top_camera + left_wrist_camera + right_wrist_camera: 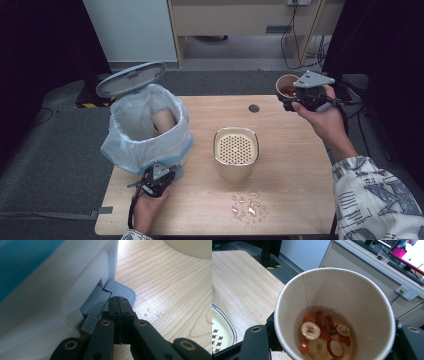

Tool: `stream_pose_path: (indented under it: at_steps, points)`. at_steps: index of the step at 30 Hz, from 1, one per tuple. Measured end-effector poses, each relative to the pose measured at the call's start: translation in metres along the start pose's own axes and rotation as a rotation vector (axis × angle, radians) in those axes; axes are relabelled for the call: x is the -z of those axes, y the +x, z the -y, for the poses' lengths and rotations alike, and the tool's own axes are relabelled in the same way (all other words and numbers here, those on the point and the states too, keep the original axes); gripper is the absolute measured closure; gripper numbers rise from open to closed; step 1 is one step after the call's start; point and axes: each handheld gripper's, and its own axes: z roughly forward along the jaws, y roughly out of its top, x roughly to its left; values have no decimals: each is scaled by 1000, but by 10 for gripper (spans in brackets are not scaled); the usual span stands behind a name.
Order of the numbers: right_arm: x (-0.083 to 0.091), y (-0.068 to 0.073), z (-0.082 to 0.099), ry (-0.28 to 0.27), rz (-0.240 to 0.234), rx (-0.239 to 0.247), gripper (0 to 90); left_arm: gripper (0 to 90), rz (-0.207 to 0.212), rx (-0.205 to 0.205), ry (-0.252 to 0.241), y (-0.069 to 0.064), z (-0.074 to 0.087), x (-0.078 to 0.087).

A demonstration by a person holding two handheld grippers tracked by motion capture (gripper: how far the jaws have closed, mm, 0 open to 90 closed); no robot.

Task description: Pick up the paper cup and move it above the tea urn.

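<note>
Straining comes next: right gripper [295, 102], jaws clamped on the paper cup [286, 86] above the desk's far right corner, must tip it over the strainer [235, 148], while left gripper [156, 181], jaws together, presses the bin's pedal [120, 289].

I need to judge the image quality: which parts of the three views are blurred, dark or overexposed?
High view: room edges black, table evenly lit, bin liner bright. Left gripper view: bin wall soft and washed out, pedal and shut left gripper sharper. Right gripper view: cup in the right gripper sharp; far screen blown out.
</note>
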Motion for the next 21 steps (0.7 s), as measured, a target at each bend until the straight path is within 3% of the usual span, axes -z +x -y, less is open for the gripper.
stream_pose_path:
  at_steps: [21]
  points:
    - [-5,8,-20,-13,-21,35,301,895,1,3,-3,0,0,0]
